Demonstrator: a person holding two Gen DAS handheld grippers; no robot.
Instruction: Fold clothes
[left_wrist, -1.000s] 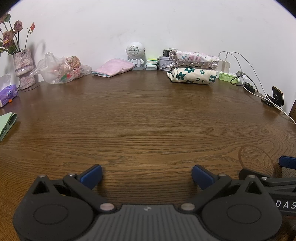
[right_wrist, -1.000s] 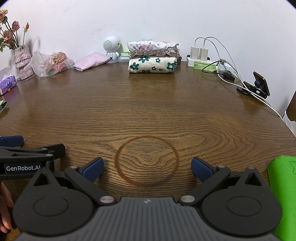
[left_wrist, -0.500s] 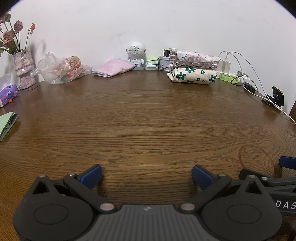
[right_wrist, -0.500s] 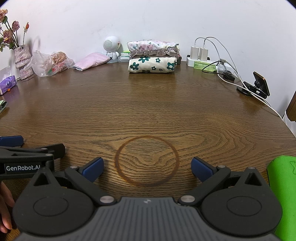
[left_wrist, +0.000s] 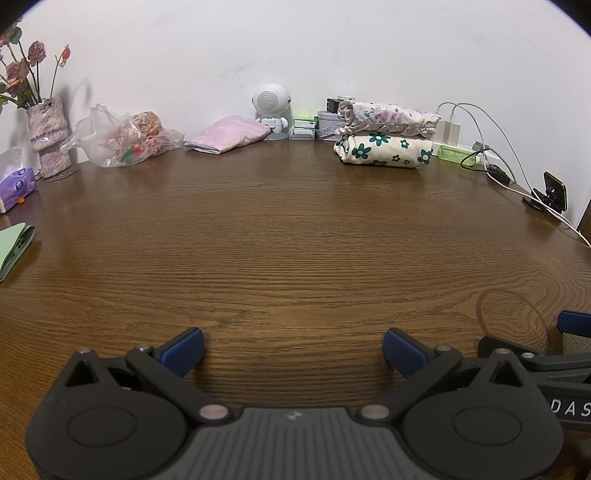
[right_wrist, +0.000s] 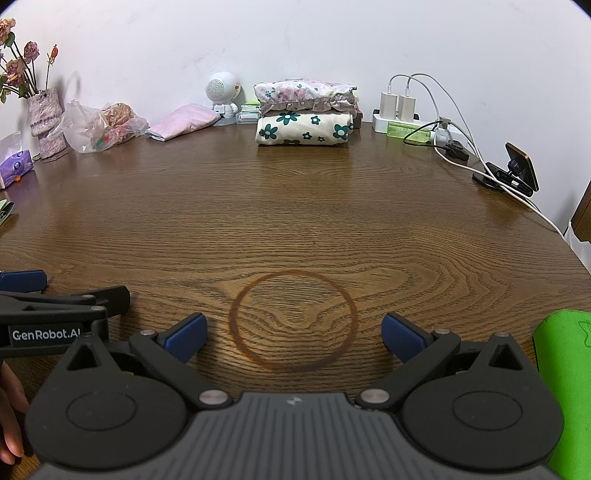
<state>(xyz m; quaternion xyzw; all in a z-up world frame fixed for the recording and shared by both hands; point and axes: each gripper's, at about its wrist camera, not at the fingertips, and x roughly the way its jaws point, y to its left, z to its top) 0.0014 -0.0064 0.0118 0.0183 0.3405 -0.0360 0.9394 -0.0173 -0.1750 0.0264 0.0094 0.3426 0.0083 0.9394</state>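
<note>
Left wrist view: left hand-held gripper (left_wrist: 293, 343) and right hand-held gripper (right_wrist: 293, 334) both gape wide, empty, over the table (left_wrist: 295, 229).

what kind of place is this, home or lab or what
Most likely a home, at a lived-in wooden table against a wall. Folded floral clothes are stacked at the back, dried flowers stand in a vase, and phone chargers sit plugged into a power strip.

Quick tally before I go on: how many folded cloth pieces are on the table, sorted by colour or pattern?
Pink floral with ruffle, top of the stack: 1
Cream with teal flowers, under it: 1
Plain pink, near the white speaker: 1
Pale green, left edge, partly cut off: 1
Bright green, right edge, partly cut off, fold unclear: 1
Total: 5
</note>
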